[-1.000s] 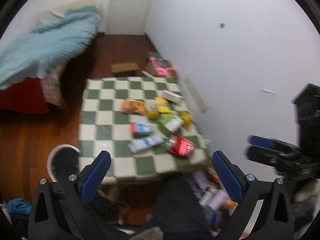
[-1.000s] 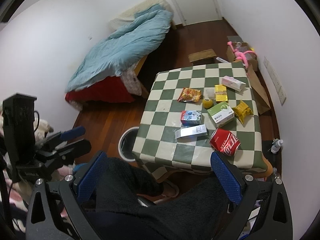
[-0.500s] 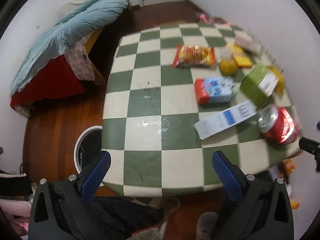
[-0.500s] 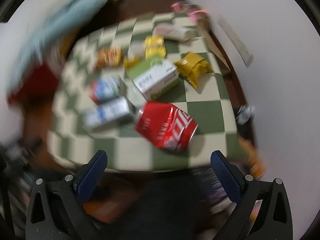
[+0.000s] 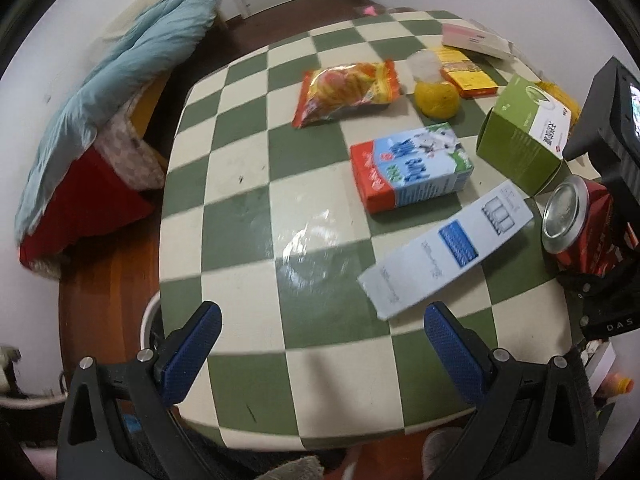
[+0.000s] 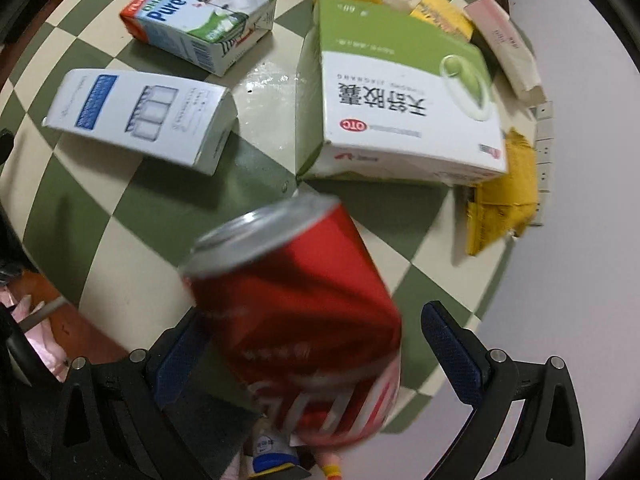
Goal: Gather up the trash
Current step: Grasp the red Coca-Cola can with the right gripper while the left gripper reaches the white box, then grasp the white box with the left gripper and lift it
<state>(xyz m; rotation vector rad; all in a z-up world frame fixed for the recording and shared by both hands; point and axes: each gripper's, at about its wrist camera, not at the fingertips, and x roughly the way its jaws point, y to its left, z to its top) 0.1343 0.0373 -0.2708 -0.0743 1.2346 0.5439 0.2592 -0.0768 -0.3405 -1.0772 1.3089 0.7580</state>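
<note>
A red soda can (image 6: 296,320) lies on its side near the front right edge of the green-and-white checked table (image 5: 240,200). My right gripper (image 6: 314,332) points down over it with the can between its jaws. The jaws are closing; a gap still shows at the right finger (image 6: 452,352). A milk carton (image 6: 200,16), a white-and-blue box (image 6: 140,116) and a green-and-white medicine box (image 6: 400,96) lie just beyond. My left gripper (image 5: 322,320) hangs open over the table's near squares with nothing in it, short of the white-and-blue box (image 5: 448,244).
Farther back lie an orange snack bag (image 5: 344,92), a yellow fruit (image 5: 436,98), a yellow packet (image 6: 504,200) and a pink box (image 5: 476,40). A white-rimmed bin (image 5: 150,316) stands on the floor left of the table. A bed with a blue blanket (image 5: 120,80) is beyond.
Both grippers have dropped from high above the room to just over the table. The right one has come down around the red can; the left one now hangs over the near squares.
</note>
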